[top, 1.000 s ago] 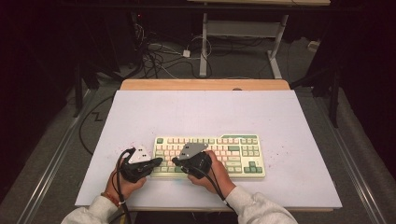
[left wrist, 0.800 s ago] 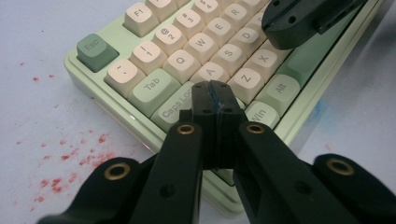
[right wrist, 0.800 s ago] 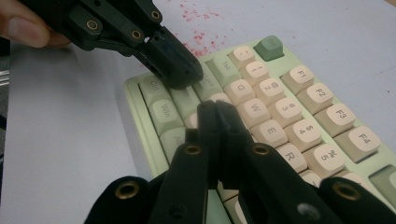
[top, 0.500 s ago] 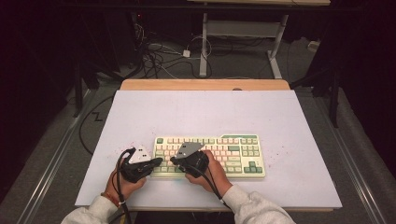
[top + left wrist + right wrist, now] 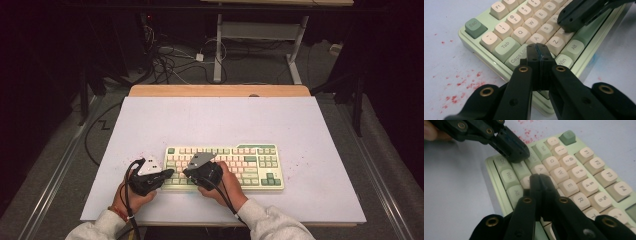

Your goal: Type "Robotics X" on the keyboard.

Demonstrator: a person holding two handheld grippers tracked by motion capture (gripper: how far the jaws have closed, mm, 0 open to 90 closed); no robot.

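Two tools work the left end of a keyboard (image 5: 224, 167) that lies toward the near edge of the white bench (image 5: 220, 120); compared with a second ago nothing in the high view has shifted, which suggests a held press or a pause between keys rather than travel to a new one. There the left tool (image 5: 167, 173) points in at the keyboard's left edge, and the right tool (image 5: 189, 172) rests over the lower left keys, each in a hand coming from the bottom. In the left gripper view the left tool (image 5: 539, 48) is clenched, jaws pressed together with nothing between them, its tip down at the key just right of Caps Lock, while the right tool (image 5: 567, 25) comes in from the top right and meets a key beside Z. In the right gripper view the right tool (image 5: 539, 178) is likewise clenched and empty, tip low over the bottom rows, and the left tool (image 5: 517, 155) rests by Ctrl. Red specks (image 5: 461, 87) dot the bench nearby.
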